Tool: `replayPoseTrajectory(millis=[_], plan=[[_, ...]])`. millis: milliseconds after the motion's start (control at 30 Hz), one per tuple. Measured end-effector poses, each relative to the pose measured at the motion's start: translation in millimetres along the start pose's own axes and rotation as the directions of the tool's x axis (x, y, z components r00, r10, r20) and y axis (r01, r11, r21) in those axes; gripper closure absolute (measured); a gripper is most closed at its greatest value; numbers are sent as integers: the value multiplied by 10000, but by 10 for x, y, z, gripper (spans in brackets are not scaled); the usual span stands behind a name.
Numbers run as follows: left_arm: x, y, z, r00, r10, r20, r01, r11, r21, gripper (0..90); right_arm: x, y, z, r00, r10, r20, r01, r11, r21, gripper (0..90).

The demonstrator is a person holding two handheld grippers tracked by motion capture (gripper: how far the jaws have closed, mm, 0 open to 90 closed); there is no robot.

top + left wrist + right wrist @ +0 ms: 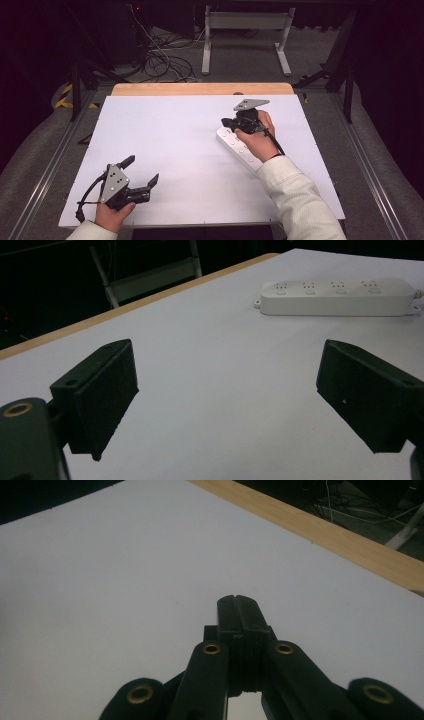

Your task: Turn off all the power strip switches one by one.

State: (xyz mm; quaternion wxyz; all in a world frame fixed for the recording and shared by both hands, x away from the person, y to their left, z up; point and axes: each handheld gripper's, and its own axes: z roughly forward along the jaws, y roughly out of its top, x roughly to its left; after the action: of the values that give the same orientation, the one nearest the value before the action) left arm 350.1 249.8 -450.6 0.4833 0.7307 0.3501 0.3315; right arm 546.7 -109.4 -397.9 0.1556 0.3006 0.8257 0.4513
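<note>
1. While the right gripper (231, 123) hangs over the far end of the long white plastic power strip (239, 148), its jaws are pressed flat together with nothing between them, as the right gripper view shows; I judge the step in hand to be work on that strip, perhaps pressing a switch with the closed tip.
2. The power strip lies flat on the white table top (175, 145), right of centre, running diagonally from the gripper back under the person's right hand (257, 135).
3. At the near left of the table, the left gripper (142, 172) has its jaws spread wide and empty, well apart from the strip; its own view looks across the bare surface at the strip (337, 298).
4. Next, I judge, the right tip needs careful aim at one switch or socket, with the left free to steady the strip.
5. Count: one power strip, with four socket groups visible in the left gripper view; two grippers; one table.
</note>
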Motion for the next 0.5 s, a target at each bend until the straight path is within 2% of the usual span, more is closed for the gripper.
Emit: replayPoseTrajectory(millis=[300,400,500], plan=[[3,-1,-3,10000,-17,-45,17,10000,-8,102,22,24,-123,9999,97,-140,-102,9992,-388,769],[6,-1,-5,10000,-46,-46,46,10000,-29,102,53,32,-177,10000,65,-60,-68,9981,-604,626],[23,-1,-16,10000,-29,-92,29,10000,-39,102,77,24,-247,9994,262,-235,-280,9962,-821,550]])
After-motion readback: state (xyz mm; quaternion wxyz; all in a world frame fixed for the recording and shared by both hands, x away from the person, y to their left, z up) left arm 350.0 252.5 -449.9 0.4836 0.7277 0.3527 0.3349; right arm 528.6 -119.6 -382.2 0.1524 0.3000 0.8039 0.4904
